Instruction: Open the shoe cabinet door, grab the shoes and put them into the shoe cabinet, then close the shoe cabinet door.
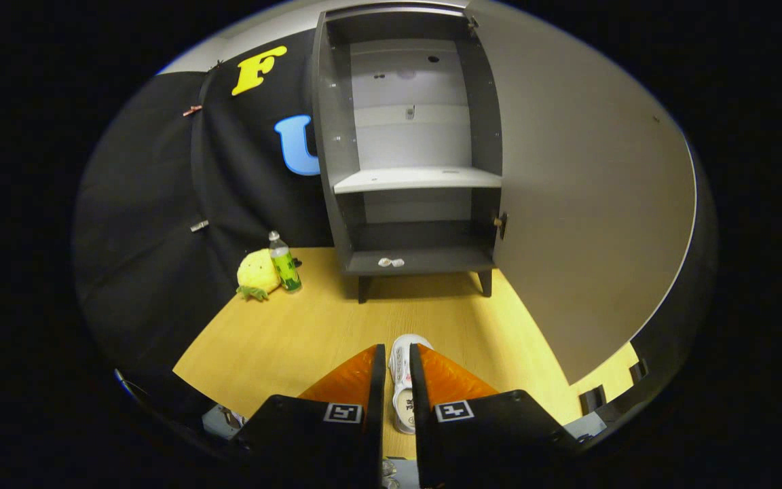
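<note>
Shoe [401, 380] between tongs [397, 360]; open cabinet [411, 178] beyond, bottle [284, 263] left.

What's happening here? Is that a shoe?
Yes. A person's handheld gripper has its two fingers closed around a white shoe above the wooden floor. Ahead, the shoe cabinet stands with its door swung wide open and its shelves waiting. The shoe isn't inside yet. A yellow plush toy and a green bottle sit left of the cabinet.
</note>
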### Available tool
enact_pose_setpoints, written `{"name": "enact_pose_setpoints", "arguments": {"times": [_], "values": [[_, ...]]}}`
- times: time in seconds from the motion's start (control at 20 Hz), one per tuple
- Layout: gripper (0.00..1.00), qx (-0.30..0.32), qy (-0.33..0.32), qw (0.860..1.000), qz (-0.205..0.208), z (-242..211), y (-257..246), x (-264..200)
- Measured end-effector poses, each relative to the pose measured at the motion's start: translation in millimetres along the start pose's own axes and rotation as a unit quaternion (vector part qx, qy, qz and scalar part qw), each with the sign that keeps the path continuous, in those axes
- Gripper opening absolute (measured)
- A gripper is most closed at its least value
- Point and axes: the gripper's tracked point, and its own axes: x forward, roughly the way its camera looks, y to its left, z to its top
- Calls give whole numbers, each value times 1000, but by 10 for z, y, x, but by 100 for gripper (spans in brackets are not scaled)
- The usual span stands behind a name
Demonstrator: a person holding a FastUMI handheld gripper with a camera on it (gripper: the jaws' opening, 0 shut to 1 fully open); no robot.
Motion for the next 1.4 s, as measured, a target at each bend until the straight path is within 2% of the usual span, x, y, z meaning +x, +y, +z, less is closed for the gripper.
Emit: {"name": "enact_pose_setpoints", "arguments": {"times": [0.35,0.6,0.8,1.4], "values": [[24,16,71,997,-11,-885,25,525],[24,9,101,995,-20,-1282,-16,761],[24,16,107,994,-29,-1408,-75,946],[25,35,94,995,-19,-1478,-92,1545]]}}
